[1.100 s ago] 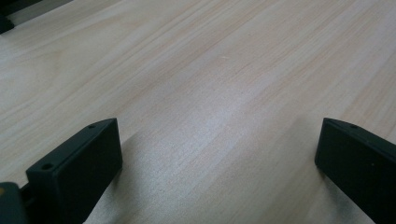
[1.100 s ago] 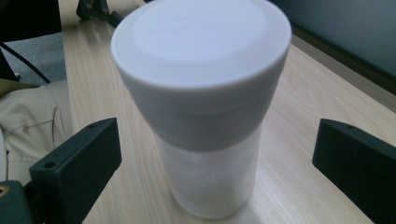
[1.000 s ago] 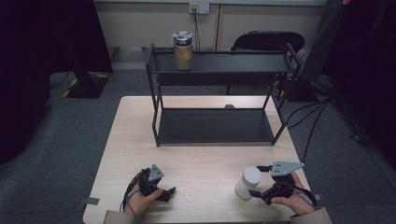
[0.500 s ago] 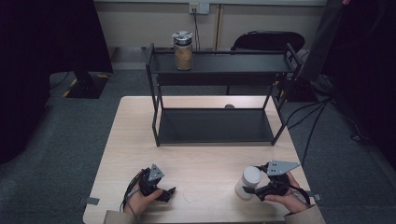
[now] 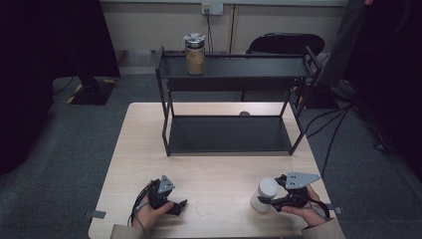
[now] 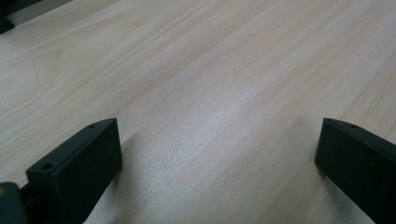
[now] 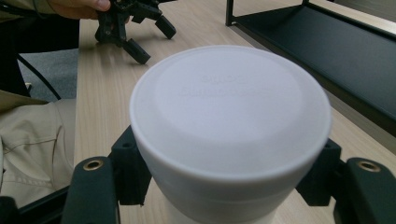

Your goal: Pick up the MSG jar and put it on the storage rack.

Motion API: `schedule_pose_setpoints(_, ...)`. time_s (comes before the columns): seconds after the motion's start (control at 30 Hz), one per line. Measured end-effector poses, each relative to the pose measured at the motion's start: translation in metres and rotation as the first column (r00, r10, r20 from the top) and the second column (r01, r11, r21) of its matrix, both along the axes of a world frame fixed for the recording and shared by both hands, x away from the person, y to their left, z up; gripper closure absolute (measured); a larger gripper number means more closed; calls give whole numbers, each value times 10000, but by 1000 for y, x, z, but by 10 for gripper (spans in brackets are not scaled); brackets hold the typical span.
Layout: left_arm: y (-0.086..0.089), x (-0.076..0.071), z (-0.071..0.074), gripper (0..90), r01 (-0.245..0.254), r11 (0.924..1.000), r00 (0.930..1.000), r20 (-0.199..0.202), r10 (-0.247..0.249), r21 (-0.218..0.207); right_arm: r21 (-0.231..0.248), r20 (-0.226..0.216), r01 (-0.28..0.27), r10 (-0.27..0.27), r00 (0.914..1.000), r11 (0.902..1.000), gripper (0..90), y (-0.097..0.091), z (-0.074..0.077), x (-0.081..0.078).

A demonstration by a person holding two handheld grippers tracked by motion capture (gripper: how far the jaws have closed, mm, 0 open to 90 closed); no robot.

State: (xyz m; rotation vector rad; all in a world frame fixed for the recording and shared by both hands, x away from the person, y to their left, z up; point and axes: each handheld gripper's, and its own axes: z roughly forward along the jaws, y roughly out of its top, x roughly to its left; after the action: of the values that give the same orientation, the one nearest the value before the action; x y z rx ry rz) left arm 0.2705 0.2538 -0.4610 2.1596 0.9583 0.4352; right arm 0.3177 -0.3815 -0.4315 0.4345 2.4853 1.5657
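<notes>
One step looks done: the right gripper (image 5: pixel 272 200) has just been closing and its jaws now clamp the white container (image 5: pixel 264 194), standing on the table (image 5: pixel 209 164) in front of the black shelf (image 5: pixel 229 134). Left gripper (image 5: pixel 180 205) rests wide open, empty, also well before that shelf. Lifting and placing remain, I'd judge.

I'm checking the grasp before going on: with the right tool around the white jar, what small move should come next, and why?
Probably a short, straight lift. The right tool has just been closing, and its jaws now press both sides of the white jar, which stands upright on the table. The left tool rests open, apart from it, so nothing blocks the rise.
</notes>
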Motion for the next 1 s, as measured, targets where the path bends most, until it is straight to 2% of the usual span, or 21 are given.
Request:
schedule_pose_setpoints(0.37, 0, 0, 0, 0, 4, 10000, 10000, 3, -4, 3, -5, 101, 33, -33, 9999, 10000, 340, 0, 0, -2)
schedule_pose_setpoints(0.7, 0, 0, 0, 0, 14, 10000, 10000, 12, -14, 17, -241, 144, 101, -98, 9998, 9997, 341, 4, 8, -4)
schedule_pose_setpoints(0.83, 0, 0, 0, 0, 10, 10000, 10000, 11, -10, 13, -267, 167, 71, -66, 9998, 9996, 341, 6, 16, -3)
schedule_pose_setpoints(1.0, 0, 0, 0, 0, 10, 10000, 10000, 10, -10, 18, -341, -16, 50, -50, 10000, 9994, 341, 9, 32, 2)
